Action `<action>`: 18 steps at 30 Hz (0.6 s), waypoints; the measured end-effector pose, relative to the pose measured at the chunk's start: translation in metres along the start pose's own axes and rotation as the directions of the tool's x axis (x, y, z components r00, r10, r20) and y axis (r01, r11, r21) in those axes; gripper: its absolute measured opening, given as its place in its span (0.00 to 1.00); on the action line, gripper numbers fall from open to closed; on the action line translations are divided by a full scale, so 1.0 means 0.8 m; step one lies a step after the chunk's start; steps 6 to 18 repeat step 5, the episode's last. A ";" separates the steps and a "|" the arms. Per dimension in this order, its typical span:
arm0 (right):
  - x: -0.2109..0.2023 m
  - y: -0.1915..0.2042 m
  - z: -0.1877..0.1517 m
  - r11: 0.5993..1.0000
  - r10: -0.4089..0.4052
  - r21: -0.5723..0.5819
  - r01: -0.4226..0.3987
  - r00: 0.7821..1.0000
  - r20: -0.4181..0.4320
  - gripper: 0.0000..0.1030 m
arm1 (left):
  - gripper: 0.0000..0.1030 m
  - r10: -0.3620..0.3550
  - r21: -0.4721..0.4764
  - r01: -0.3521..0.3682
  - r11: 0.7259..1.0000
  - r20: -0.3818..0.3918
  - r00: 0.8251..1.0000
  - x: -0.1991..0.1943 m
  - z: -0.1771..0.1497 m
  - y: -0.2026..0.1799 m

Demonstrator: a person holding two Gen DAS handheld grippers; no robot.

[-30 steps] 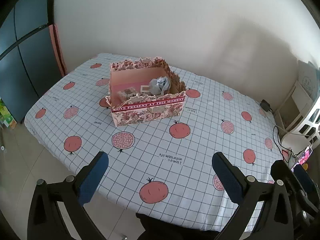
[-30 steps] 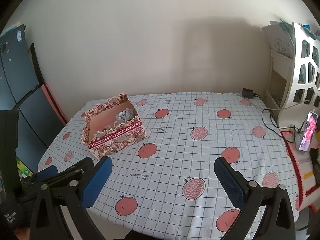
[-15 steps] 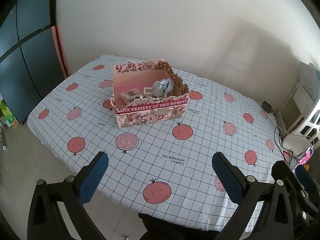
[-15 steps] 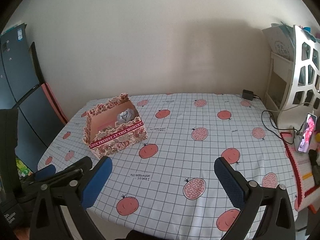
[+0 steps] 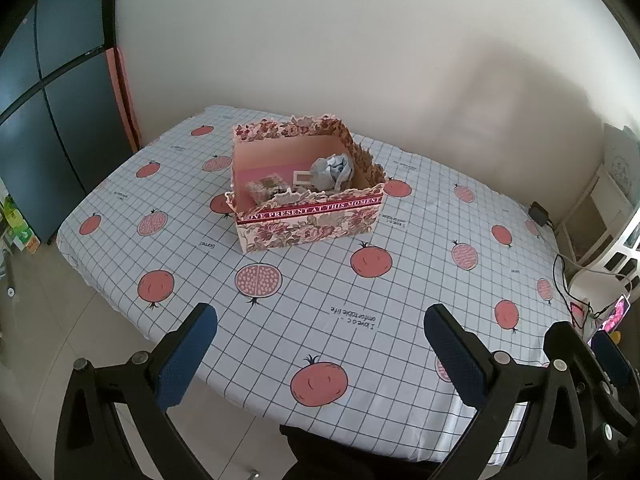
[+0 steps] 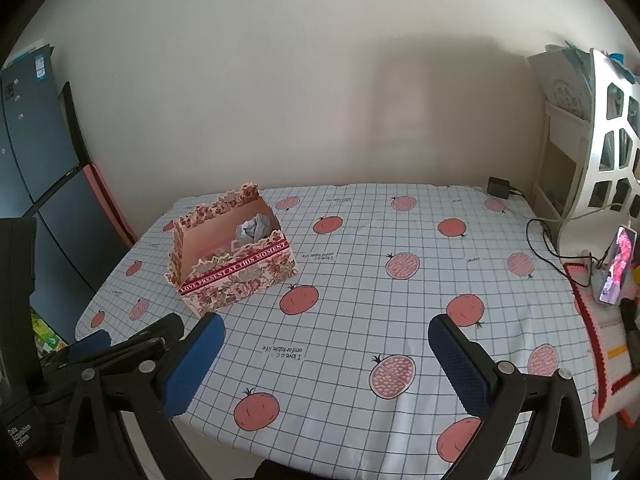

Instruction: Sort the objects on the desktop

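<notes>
The tabletop [image 5: 420, 240] wears a checked cloth with red fruit; a phone [image 6: 618, 266] stands at the right edge of the right view, a black plug [image 6: 498, 187] at the far edge; nothing blocks the box [image 5: 308, 216]. The box sits upper middle in the left view, long side running left to right, front facing the camera; crumpled paper [image 5: 332, 170] lies inside. Left tongs [image 5: 320, 344] and right tongs [image 6: 326, 354] hang low over the near edge, both wide apart, holding nothing.

Open cloth ahead of both pairs of fingers

Only the box [image 5: 308, 200] (open-topped, partly filled) stands beyond the fingers [image 5: 186, 360], left of centre.
</notes>
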State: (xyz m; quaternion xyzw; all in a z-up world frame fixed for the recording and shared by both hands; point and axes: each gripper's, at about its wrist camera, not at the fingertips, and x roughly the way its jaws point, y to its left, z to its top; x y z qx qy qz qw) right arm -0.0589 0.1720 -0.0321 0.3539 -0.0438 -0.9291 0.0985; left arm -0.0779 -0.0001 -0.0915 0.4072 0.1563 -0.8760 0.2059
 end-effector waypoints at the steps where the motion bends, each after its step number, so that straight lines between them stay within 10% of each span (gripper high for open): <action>1: 0.000 0.000 0.000 1.000 0.001 0.001 -0.001 1.000 -0.001 1.00 | 1.00 0.000 0.000 0.000 1.000 -0.001 1.000 0.001 0.000 0.000; 18: 0.003 0.000 -0.001 1.000 0.004 0.004 -0.004 1.000 -0.002 1.00 | 1.00 0.005 0.005 -0.005 1.000 0.007 1.000 0.001 0.000 0.001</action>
